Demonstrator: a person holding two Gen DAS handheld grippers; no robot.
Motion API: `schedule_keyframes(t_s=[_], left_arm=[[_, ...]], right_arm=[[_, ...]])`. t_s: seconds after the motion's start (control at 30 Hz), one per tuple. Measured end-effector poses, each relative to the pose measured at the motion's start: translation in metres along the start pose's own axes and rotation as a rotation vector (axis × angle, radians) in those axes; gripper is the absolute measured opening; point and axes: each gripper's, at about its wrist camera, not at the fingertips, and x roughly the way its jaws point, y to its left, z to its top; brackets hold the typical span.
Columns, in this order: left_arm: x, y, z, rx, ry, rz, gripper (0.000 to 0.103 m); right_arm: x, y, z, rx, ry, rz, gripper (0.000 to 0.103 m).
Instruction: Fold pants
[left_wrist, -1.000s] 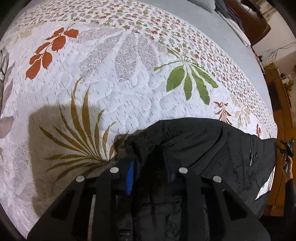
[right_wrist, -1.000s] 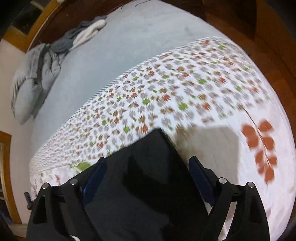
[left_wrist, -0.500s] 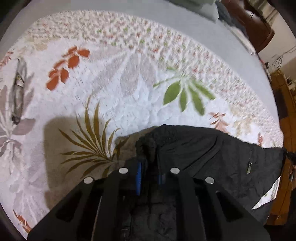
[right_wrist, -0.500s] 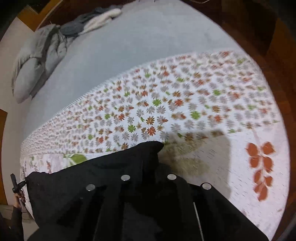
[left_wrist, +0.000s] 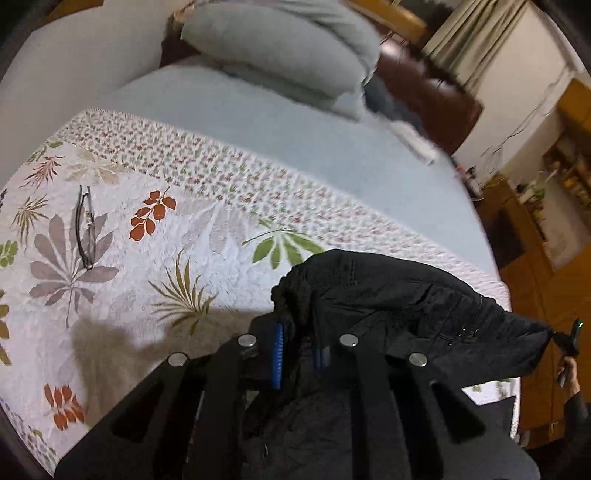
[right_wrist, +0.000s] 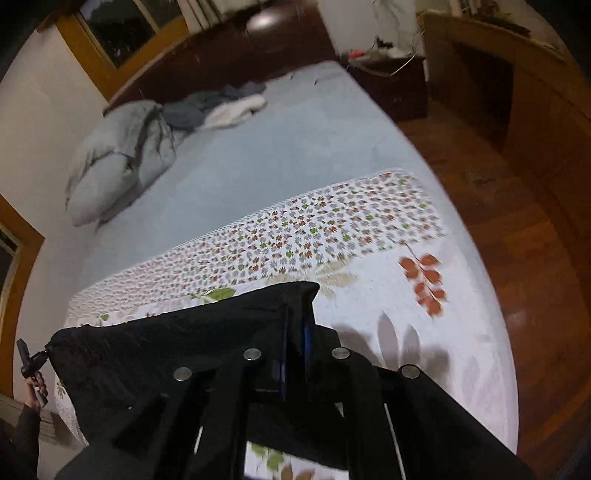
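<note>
Two grippers each pinch one end of the black pants (left_wrist: 406, 306), which hang stretched between them above the quilt (left_wrist: 110, 258) at the foot of the bed. The left gripper (left_wrist: 295, 354) is closed on a bunched corner, its blue pads nearly together with cloth between. The right gripper (right_wrist: 295, 354) is likewise clamped on the opposite corner, jaws narrowed to a slit around the fabric edge. The pants' held edge runs straight from one gripper to the other, so the long axis lies crosswise between the hands, neither nearer. Both grippers are raised and tilted down toward the quilt, the rest of the cloth drooping below; laying it flat likely means lowering both together
</note>
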Motion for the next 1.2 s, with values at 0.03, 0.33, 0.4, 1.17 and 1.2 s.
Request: schedule_keyframes(t_s=[0.03, 0.33, 0.4, 1.17, 1.2], left_arm=[[-0.011, 0.0, -0.009, 0.006, -0.012, -0.01, 0.011], [-0.08, 0.026, -0.097, -0.024, -0.056, -0.056, 0.012], [-0.085, 0.033, -0.116, -0.026, -0.042, -0.037, 0.012], [-0.088, 0.07, -0.191, -0.14, 0.027, -0.029, 0.015], [-0.087, 0.071, -0.193, -0.139, 0.03, -0.025, 0.016]], right_arm=[[-0.014, -0.002, -0.017, 0.005, -0.02, 0.006, 0.007], [-0.088, -0.02, -0.16, 0.069, -0.111, -0.003, 0.007], [-0.097, -0.019, -0.185, 0.078, -0.121, -0.017, 0.007], [-0.121, -0.008, -0.288, 0.117, -0.083, -0.066, 0.008], [-0.12, -0.008, -0.29, 0.117, -0.079, -0.072, 0.008]])
